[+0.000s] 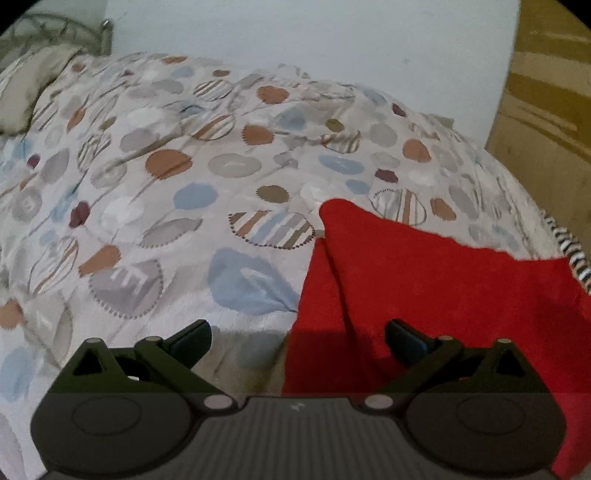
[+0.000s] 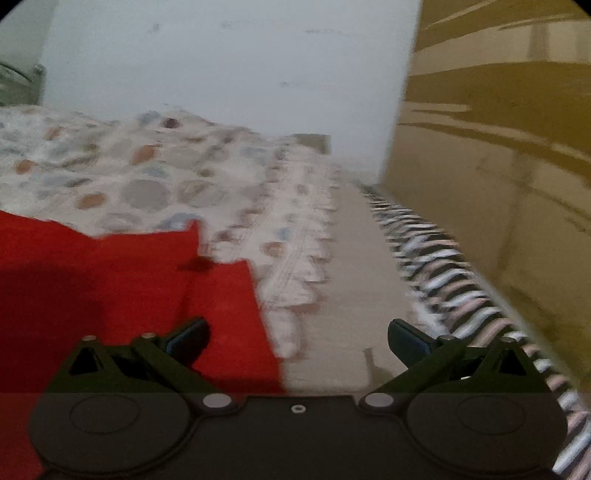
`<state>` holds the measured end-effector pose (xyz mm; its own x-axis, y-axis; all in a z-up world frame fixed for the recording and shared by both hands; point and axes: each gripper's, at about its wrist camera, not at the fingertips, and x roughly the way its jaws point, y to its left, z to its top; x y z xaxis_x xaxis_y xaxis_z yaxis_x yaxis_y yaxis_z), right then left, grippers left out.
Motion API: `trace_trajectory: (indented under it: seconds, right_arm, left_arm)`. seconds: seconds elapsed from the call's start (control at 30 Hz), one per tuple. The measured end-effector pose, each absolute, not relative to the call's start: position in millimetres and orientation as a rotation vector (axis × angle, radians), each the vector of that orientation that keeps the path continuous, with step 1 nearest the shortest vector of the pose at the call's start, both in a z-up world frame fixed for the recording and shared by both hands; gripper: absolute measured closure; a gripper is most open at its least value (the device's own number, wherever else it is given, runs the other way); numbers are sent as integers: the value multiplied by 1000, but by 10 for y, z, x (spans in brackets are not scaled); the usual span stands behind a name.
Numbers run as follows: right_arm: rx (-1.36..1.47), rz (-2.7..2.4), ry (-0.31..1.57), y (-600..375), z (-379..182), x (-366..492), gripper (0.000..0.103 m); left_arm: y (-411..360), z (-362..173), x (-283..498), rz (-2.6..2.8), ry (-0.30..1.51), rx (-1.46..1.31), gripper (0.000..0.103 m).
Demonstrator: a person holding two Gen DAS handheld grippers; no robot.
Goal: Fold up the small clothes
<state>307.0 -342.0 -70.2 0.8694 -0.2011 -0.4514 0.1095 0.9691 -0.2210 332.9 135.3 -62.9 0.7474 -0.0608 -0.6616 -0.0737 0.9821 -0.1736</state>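
A red garment (image 1: 424, 280) lies flat on the patterned bedspread (image 1: 177, 192) near the bed's right edge. In the left wrist view it fills the lower right, with a fold crease running down its left part. My left gripper (image 1: 298, 339) is open and empty above the garment's left edge. In the right wrist view the red garment (image 2: 110, 288) fills the lower left. My right gripper (image 2: 298, 339) is open and empty above the garment's right edge, its left finger over the red cloth. The right wrist view is blurred.
A pillow (image 1: 26, 92) and a metal headboard (image 1: 55, 29) sit at the far left. A white wall (image 2: 221, 66) runs behind the bed. A wooden wardrobe (image 2: 498, 147) stands right of the bed, with a striped rug (image 2: 461, 288) on the floor between.
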Motion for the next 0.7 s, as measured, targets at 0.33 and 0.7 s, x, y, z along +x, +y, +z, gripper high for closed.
trace_trajectory:
  seconds: [0.33,0.7]
  right_arm:
    - [-181,-135,381,-3271,-269,2597,1]
    - [-176,-51,347,-2851,58,1966,1]
  left_arm:
    - [1301,-319,2911,105,731,-227,0]
    - [1357,30,2374,127,671,-289,0]
